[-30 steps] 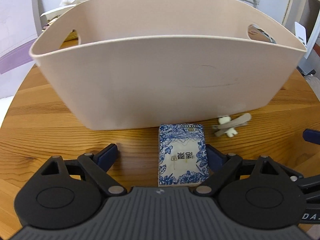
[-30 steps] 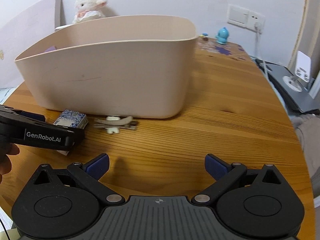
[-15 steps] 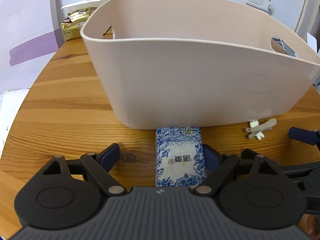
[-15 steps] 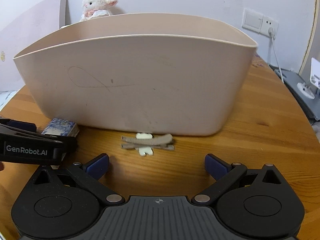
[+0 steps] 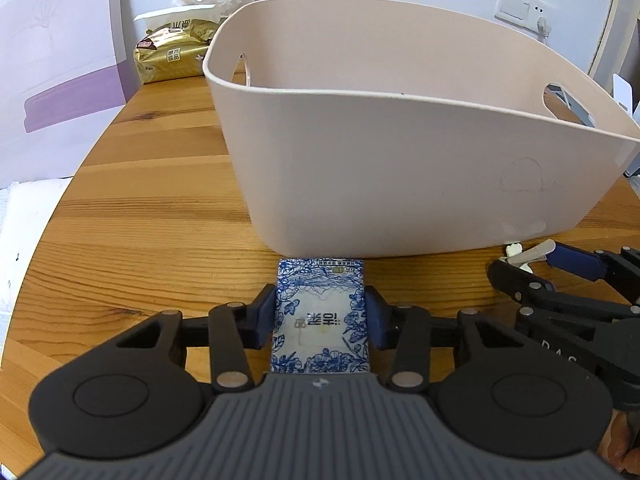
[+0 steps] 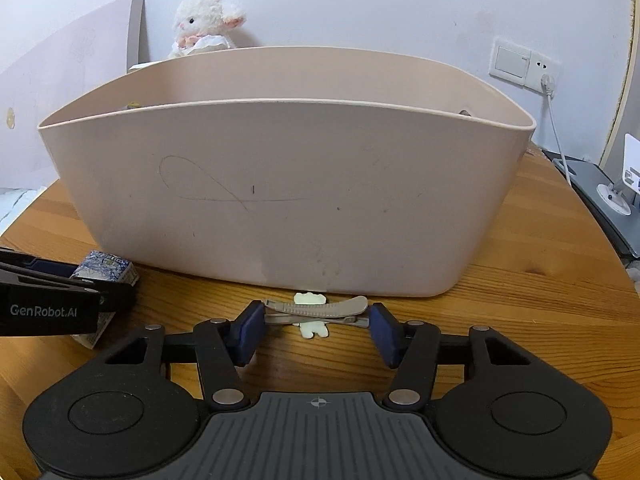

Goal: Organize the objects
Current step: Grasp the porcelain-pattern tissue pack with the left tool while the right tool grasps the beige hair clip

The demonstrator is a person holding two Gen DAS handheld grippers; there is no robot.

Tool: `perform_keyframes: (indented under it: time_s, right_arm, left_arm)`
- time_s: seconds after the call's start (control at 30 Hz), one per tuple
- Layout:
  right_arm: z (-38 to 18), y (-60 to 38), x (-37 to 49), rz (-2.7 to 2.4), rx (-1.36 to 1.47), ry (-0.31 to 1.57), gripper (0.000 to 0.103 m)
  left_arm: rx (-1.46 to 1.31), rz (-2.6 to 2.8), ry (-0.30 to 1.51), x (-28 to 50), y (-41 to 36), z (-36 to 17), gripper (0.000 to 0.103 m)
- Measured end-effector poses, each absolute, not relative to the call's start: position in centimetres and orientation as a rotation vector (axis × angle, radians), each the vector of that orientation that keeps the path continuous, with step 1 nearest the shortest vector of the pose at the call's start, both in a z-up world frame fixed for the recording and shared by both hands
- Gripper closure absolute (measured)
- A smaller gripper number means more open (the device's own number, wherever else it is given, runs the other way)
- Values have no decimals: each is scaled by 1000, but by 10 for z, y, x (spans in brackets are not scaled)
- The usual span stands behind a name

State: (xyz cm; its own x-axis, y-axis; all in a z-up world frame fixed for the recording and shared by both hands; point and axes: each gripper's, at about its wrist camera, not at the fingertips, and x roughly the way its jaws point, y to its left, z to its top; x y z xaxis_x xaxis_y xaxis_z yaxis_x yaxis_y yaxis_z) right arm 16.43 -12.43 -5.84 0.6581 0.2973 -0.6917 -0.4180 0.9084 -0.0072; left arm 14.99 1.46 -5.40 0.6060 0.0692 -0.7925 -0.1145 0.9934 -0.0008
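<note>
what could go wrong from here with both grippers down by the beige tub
1. The left gripper pinches the blue-and-white floral packet, a soft pack that may sag or slip when lifted.
2. The right gripper brackets the thin grey hair clip end to end; it might pivot or pop out.
3. Both sit against the beige plastic tub, so the tall wall could catch a lift.

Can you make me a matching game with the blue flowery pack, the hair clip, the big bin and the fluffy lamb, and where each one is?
Things:
1. blue flowery pack
2. hair clip
3. beige bin
4. fluffy lamb

Places:
A. behind the bin, by the wall
B. between the left gripper's fingers
C. in the middle of the wooden table
D. between the right gripper's fingers

Pairs: 1-B, 2-D, 3-C, 4-A
</note>
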Motion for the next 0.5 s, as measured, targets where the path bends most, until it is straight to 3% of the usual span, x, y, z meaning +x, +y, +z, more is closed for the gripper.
perform_keyframes:
  time_s: [0.5]
  right_arm:
    - [-12, -157, 132, 451, -122, 706, 50]
  left_arm:
    - [-59, 44, 883, 118, 17, -28, 56]
